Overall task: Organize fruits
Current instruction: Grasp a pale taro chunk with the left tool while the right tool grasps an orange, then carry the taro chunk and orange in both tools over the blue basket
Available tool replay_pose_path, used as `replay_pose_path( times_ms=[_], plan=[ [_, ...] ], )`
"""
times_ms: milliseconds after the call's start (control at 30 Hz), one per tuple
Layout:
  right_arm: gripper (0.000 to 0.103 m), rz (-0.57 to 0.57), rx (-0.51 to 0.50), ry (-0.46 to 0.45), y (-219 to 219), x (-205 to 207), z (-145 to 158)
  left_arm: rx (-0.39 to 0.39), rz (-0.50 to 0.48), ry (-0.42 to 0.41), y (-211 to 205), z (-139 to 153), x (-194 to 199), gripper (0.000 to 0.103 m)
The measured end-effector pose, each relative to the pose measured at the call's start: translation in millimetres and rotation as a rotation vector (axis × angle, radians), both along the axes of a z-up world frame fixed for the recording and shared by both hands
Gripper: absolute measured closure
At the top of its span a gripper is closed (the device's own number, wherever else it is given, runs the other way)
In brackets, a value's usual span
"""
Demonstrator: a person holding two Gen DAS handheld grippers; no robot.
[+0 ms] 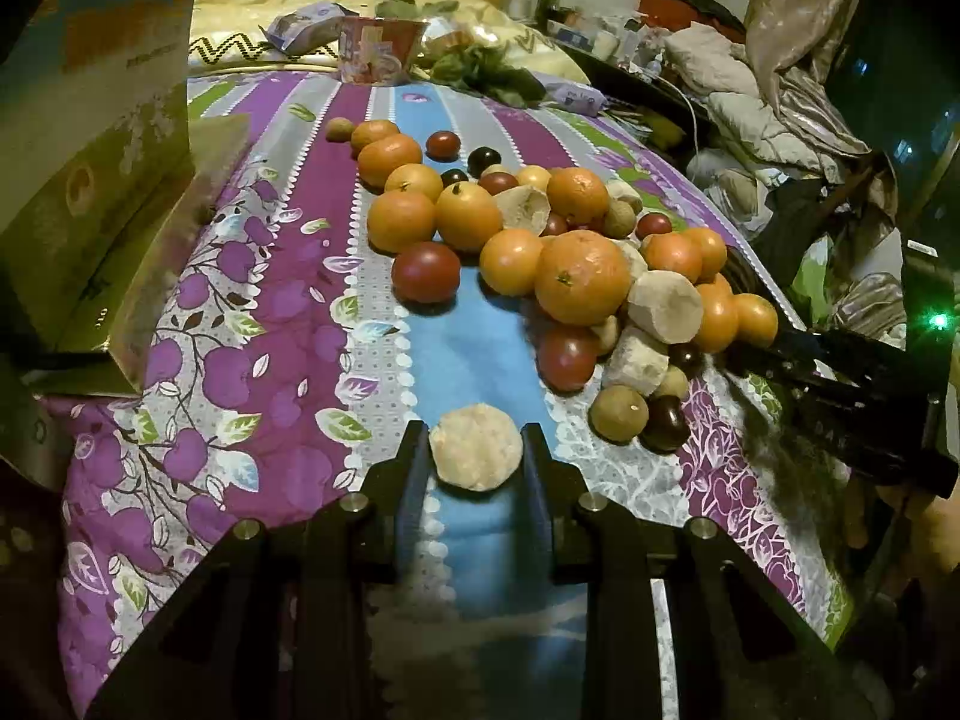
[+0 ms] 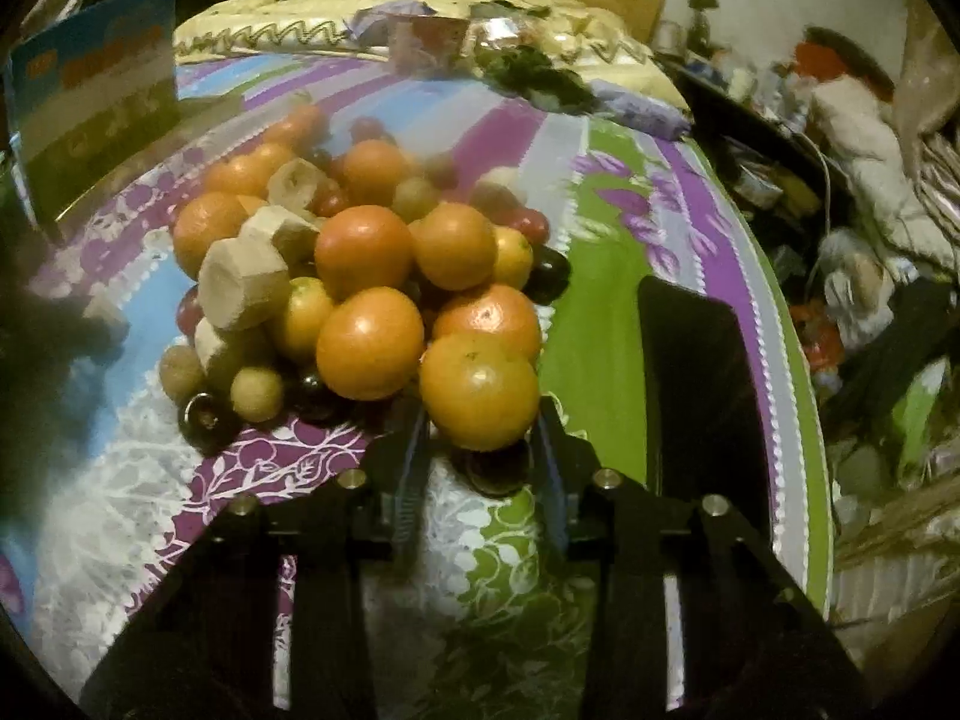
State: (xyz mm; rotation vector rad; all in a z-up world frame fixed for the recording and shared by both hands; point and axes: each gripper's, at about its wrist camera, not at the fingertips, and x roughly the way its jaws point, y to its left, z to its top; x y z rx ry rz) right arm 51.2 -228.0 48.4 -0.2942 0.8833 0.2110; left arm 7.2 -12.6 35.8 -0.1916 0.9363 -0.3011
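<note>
A: Status of the sort, starting from the left?

B: Left of the left gripper stands an open cardboard box, near the bed's left edge; its inside is not visible, so I cannot tell whether anything has gone in. The left gripper is clamped on a pale peeled piece, one finger pressing each side, held just above the bedspread. Ahead and to its right lies the fruit pile: oranges, red tomatoes, dark plums, small tan fruits and more pale pieces, all mixed.

A: And the right side?

B: The right gripper has its jaws drawn in on an orange at the pile's near edge; the fingers sit against both flanks. A dark round fruit lies directly beneath it.

A: Progress?

B: In my judgement, early. Two items are in hand; nearly everything else sits unsorted in one heap. No separated groups are visible.

A: Clearance?

B: Left of the left gripper: a wide strip of bare cover between it and the box, unobstructed. Between the two grippers: the pile, close-packed, with round fruit likely to roll if nudged. Right of the right gripper: a dark flat object close by, then the bed edge, with clutter beyond. Less room there.
</note>
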Motion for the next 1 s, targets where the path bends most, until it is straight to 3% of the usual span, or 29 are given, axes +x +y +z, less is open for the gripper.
replay_pose_path(
  times_ms=[200,333,467,700,900,967,1000],
  plan=[
    [0.068,-0.095,0.26,0.075,-17,-35,9,0.001,-0.013,-0.006,0,6,-13,0.072],
    [0.068,-0.122,0.329,0.141,-14,-75,-8,0.01,-0.027,0.008,1,-1,-30,0.072],
    [0.067,-0.134,0.318,0.124,-12,-95,-12,0.013,-0.029,0.029,1,-12,-40,0.072],
    [0.051,-0.112,0.235,0.103,-5,-90,-9,0.005,-0.034,0.018,3,-14,-41,0.072],
    [0.052,-0.065,0.172,0.1,1,-91,-12,0.009,-0.035,0.025,2,-16,-39,0.072],
    [0.065,-0.062,0.172,0.101,0,-91,-12,0.013,-0.034,0.026,2,-16,-39,0.072],
    [0.065,-0.058,0.173,0.108,0,-90,-12,0.018,-0.035,0.027,1,-16,-38,0.072]
  ],
)
